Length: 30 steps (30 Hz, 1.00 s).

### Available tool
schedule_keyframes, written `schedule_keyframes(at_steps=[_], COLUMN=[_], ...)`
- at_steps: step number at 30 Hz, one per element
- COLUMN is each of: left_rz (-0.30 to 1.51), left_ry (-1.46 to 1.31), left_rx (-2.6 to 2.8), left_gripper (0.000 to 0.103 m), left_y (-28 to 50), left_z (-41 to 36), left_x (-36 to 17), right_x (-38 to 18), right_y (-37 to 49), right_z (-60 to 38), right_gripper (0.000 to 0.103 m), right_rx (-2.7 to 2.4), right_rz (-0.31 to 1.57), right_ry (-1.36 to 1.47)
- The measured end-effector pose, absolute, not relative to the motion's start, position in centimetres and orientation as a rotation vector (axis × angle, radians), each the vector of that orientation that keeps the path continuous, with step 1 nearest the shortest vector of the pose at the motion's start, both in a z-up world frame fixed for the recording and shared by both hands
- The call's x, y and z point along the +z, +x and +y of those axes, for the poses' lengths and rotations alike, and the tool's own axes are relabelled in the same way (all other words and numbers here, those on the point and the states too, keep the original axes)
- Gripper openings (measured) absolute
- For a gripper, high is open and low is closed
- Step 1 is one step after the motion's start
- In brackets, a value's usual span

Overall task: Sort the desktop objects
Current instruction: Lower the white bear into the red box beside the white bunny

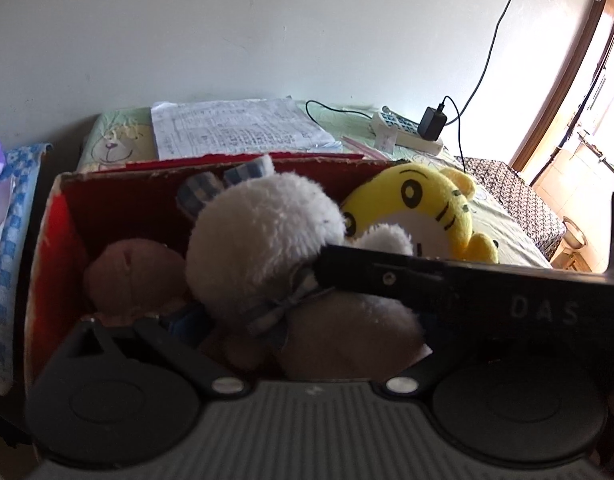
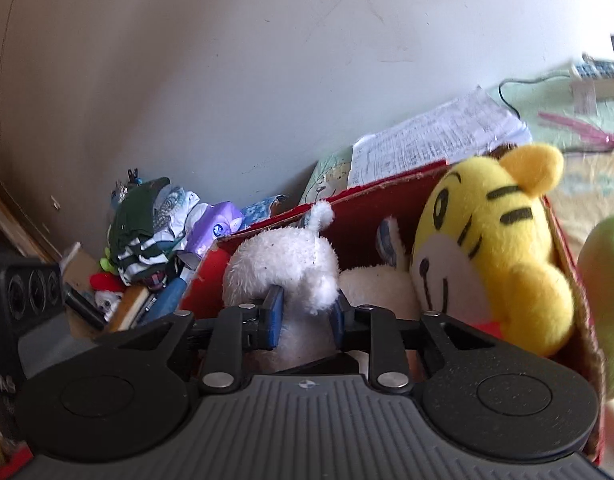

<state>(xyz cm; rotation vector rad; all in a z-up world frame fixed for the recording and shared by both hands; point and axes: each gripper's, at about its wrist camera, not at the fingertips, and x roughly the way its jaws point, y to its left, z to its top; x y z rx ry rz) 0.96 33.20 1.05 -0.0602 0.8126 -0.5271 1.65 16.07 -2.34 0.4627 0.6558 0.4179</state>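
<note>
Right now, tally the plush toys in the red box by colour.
white plush toy: 1
yellow plush toy: 1
brown plush toy: 1
Total: 3

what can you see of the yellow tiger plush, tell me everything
The yellow tiger plush is soft fuzzy fabric with black stripes, oval black eyes, a white muzzle with a dark nose and smile line, rounded ears and stubby yellow paws; a bit of orange shows beneath it. It sits upright, head tilted, in the right end of the red cardboard box, leaning on the box wall and pressed against the white plush beside it. Neither gripper touches it.
</note>
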Motion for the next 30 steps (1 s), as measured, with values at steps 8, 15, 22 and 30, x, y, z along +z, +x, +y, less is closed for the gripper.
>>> schedule_keyframes(at_steps=[8,15,22,30], left_rz=[0.801,0.750,0.723,0.699], left_ry=[-0.011,-0.012,-0.049,0.014], left_rx=[-0.568,-0.591,-0.638,-0.660], left_gripper=[0.102,0.102,0.101,0.102], left_y=[0.1,-2.3,-2.7,-1.4], left_z=[33.8,36.9,37.6,36.1], left_x=[1.3,2.8,3.2,2.5], right_x=[-0.8,-1.7,-1.8,-1.1], right_y=[0.5,0.6,0.7,-0.3], right_z=[17.7,19.0,19.0,15.5], right_gripper=[0.022,0.023,0.026,0.033], right_rx=[0.364,0.377,0.365,0.411], right_rz=[0.630,0.658,0.667,0.624], right_ry=[0.283,0.265,0.288,0.509])
